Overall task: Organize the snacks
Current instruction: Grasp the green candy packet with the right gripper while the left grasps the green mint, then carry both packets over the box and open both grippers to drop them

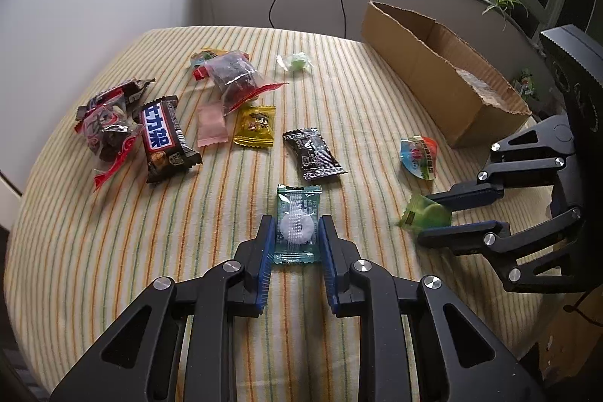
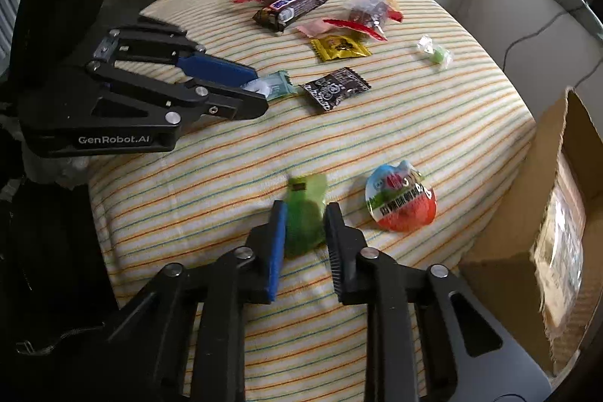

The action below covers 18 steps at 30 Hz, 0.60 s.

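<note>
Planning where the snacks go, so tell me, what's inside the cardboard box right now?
Inside the cardboard box a clear plastic-wrapped packet lies on the bottom. The near wall hides the rest of the floor, so anything else there cannot be seen.

Striped cloth (image 1: pixel 113 232) under everything looks soft and matt. The ring-candy wrapper (image 1: pixel 297 210) is clear, glossy film – so is the green sweet's wrapper (image 2: pixel 305 213). At right, the cardboard box (image 1: pixel 414 63) shows rough torn edges – dull brown paperboard.
</note>
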Each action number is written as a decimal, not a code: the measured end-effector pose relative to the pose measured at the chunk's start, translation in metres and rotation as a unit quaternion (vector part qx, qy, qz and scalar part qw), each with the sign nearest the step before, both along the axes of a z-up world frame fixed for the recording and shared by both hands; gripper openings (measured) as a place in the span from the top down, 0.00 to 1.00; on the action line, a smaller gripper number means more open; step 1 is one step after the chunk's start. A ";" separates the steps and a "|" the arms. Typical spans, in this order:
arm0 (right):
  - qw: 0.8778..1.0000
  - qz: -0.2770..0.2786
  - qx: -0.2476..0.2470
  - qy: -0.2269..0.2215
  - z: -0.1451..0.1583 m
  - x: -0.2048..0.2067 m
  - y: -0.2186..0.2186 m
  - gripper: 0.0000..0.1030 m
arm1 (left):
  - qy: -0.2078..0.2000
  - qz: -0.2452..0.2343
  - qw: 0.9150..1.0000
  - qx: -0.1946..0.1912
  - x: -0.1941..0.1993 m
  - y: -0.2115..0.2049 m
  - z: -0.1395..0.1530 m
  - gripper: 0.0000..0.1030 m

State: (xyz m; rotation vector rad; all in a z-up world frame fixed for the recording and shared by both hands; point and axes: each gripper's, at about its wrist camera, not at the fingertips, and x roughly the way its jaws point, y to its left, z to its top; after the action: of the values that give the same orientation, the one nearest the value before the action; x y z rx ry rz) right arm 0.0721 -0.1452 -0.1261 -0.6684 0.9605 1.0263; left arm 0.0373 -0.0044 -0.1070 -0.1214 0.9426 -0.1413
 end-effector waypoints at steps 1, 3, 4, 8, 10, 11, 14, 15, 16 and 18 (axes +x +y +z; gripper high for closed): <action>1.000 -0.005 0.004 0.002 0.001 0.000 -0.002 0.80 | -0.001 0.000 1.000 -0.001 -0.001 -0.001 0.001 0.79; 1.000 -0.015 0.014 0.007 0.002 0.000 -0.007 0.80 | -0.004 -0.001 1.000 -0.002 0.000 -0.002 0.002 0.79; 1.000 -0.020 0.018 0.007 0.002 0.000 -0.009 0.80 | -0.005 -0.001 1.000 -0.004 0.000 -0.003 0.004 0.79; 0.998 -0.039 0.041 0.009 0.011 -0.001 -0.020 0.80 | -0.013 -0.004 1.000 -0.006 0.001 -0.004 0.010 0.79; 0.997 -0.049 0.056 0.010 0.017 0.002 -0.026 0.80 | -0.020 -0.006 1.000 -0.009 0.003 -0.006 0.015 0.79; 0.996 -0.057 0.067 0.009 0.023 0.003 -0.031 0.80 | -0.023 -0.008 1.000 -0.010 0.005 -0.007 0.018 0.79; 0.993 -0.077 0.091 0.003 0.035 0.007 -0.044 0.80 | -0.031 -0.013 0.999 -0.013 0.011 -0.012 0.025 0.79; 0.992 -0.081 0.096 0.002 0.037 0.008 -0.046 0.80 | -0.034 -0.015 0.999 -0.015 0.013 -0.014 0.026 0.79; 0.991 -0.088 0.102 0.000 0.040 0.010 -0.051 0.80 | -0.038 -0.018 0.999 -0.017 0.017 -0.016 0.029 0.79; 0.988 -0.104 0.110 -0.005 0.045 0.014 -0.061 0.80 | -0.044 -0.021 0.999 -0.018 0.021 -0.021 0.032 0.79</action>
State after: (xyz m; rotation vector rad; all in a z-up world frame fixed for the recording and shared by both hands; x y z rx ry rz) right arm 0.0862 -0.2058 -0.0813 -0.3812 0.8735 0.9251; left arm 0.0588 -0.0251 -0.0746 -0.1286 0.8555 -0.2006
